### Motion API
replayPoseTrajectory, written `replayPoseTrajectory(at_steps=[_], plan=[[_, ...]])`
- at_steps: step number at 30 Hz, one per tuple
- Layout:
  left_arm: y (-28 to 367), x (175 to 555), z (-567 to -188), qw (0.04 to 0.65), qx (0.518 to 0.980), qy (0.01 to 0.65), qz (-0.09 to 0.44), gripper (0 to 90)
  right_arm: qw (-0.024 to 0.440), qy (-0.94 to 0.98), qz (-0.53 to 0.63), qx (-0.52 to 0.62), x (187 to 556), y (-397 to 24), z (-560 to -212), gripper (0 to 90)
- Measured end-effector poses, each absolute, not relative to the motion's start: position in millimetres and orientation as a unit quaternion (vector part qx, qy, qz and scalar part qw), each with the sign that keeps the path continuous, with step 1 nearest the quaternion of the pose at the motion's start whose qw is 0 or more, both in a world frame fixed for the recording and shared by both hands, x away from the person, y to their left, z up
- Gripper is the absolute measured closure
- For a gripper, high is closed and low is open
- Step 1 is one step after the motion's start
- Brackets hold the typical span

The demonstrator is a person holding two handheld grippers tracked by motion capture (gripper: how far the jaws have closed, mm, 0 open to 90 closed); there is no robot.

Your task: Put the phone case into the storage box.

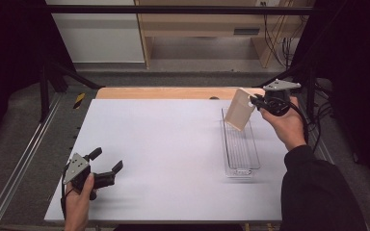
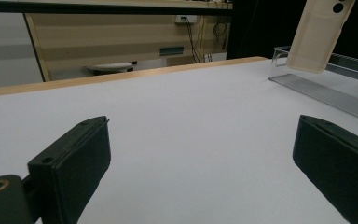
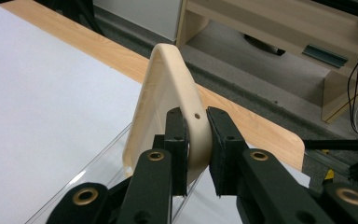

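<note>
A cream phone case (image 1: 241, 109) hangs tilted over the far end of a long clear plastic tray (image 1: 241, 162) on the right of the white table. My right gripper (image 1: 256, 101) is shut on the case's upper edge; in the right gripper view the two pads pinch the case (image 3: 168, 98) near its small hole. In the left gripper view the case (image 2: 317, 35) shows at the top right above the tray (image 2: 335, 88). My left gripper (image 1: 107, 160) rests open at the table's near left corner, with nothing between its pads (image 2: 74, 158).
The white table top (image 1: 164, 149) lies on a wooden board whose far edge (image 1: 173, 92) shows. A black frame and rails run along the left side. A wooden shelf unit with cables stands beyond the table.
</note>
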State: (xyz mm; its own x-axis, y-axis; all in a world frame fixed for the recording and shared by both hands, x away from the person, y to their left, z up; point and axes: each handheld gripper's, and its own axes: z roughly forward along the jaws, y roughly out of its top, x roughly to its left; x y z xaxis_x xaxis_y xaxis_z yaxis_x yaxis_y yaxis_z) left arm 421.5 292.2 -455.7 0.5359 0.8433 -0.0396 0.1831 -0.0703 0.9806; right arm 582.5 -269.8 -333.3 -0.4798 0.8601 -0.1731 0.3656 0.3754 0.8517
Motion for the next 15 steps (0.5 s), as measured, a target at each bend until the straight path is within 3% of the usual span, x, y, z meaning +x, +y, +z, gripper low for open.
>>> replayPoseTrajectory(at_steps=[15], plan=[[292.0, 420.9, -455.9, 0.562, 0.67, 0.385, 0.294, 3.7, 0.323, 0.769, 0.383, 0.397, 589.9, -264.6, -339.6, 78.8]])
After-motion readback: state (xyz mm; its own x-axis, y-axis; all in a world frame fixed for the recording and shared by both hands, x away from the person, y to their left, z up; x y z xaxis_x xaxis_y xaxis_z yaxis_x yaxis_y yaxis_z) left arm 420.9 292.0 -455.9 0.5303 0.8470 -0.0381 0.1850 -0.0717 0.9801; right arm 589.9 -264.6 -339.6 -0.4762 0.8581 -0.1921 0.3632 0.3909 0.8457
